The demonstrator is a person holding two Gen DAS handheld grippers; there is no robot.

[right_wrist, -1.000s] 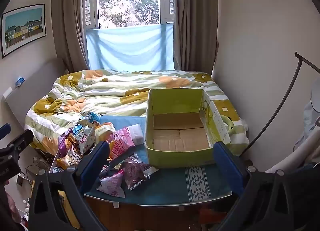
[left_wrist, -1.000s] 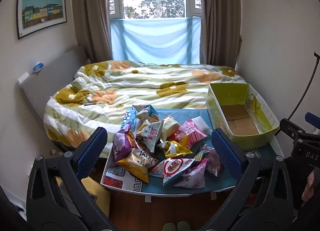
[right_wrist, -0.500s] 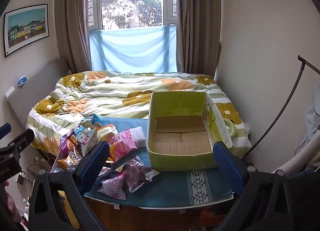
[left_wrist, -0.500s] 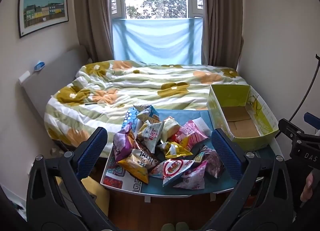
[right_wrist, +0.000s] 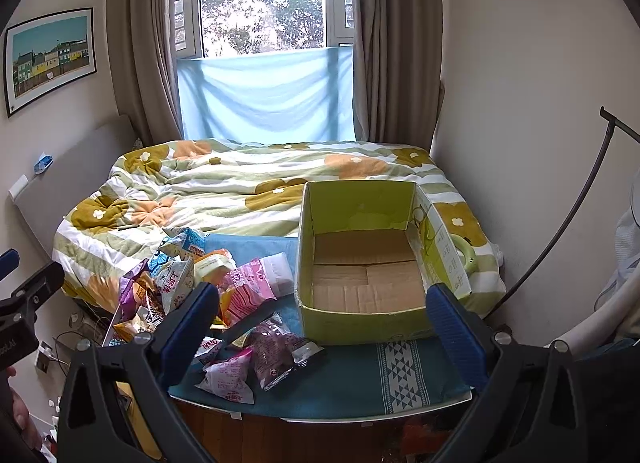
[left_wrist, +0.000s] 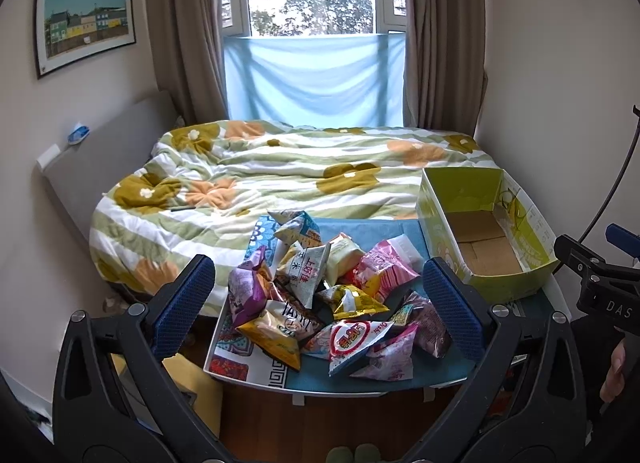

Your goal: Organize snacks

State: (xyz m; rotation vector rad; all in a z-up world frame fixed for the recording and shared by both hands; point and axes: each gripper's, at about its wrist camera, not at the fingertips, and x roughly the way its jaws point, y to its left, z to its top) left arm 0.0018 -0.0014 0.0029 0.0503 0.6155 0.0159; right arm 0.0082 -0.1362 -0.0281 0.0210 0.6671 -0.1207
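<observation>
A pile of snack bags [left_wrist: 320,295] lies on the left half of a small table with a blue cloth [left_wrist: 372,379]; it also shows in the right wrist view [right_wrist: 224,303]. An empty green cardboard box [right_wrist: 368,263] stands on the table's right half; it also shows in the left wrist view [left_wrist: 484,231]. My left gripper [left_wrist: 318,307] is open and empty, held above and in front of the pile. My right gripper [right_wrist: 322,327] is open and empty, in front of the box's near wall.
A bed with a flowered quilt [left_wrist: 288,175] lies right behind the table. A curved black stand [right_wrist: 560,223] rises at the right by the wall. Wooden floor [right_wrist: 304,439] shows below the table's front edge. Each gripper shows at the edge of the other's view.
Both views have shifted slightly: the table, snacks and box sit a little further right and nearer in the frames. Both grippers stay open.
</observation>
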